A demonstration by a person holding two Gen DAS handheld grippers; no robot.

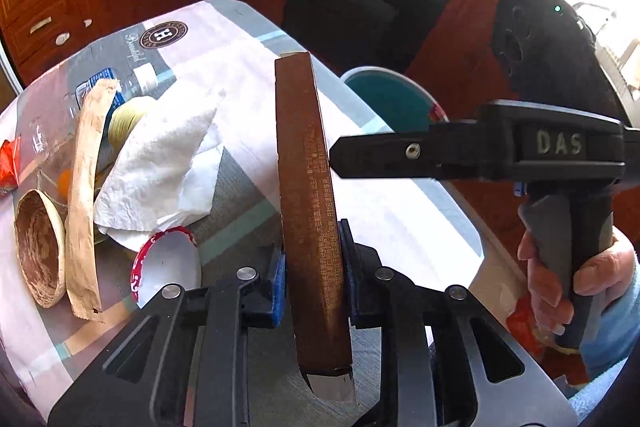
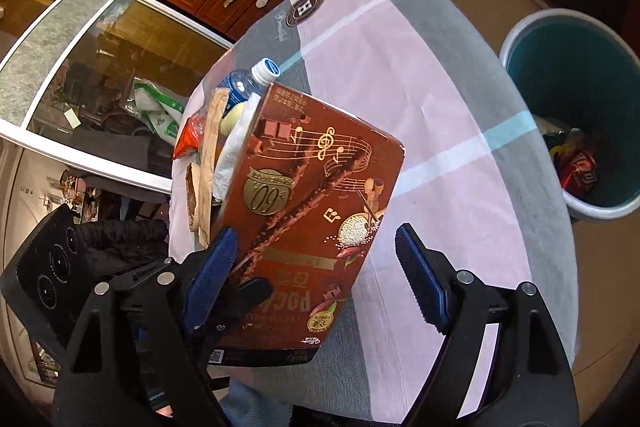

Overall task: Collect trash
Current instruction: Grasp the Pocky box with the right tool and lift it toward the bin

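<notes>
A person stands at a table (image 2: 420,75) covered with a pink and grey cloth, holding a two-finger claw in each hand. The left claw (image 1: 312,255) is clamped on the thin sides of a flat brown snack box (image 1: 308,187), which is held upright, clear of the cloth. The right claw (image 2: 316,279) hangs just beside it with its fingers spread apart and nothing pressed between them; the box's printed face fills the space in front of it. On the floor to the right of the table stands a white bin (image 2: 532,39) with a teal inside, and a few wrappers, one of them red, already lie at its bottom, so some clearing looks done. Much is left: on the far left of the cloth sits a heap with a crumpled paper towel (image 1: 160,163), a long paper sleeve (image 1: 84,203), a brown bowl (image 1: 40,251), a red-rimmed lid (image 1: 168,267), a water bottle (image 2: 244,83) and an orange wrapper (image 1: 8,163). The stretch of cloth between the box and the bin shows nothing in the way.
</notes>
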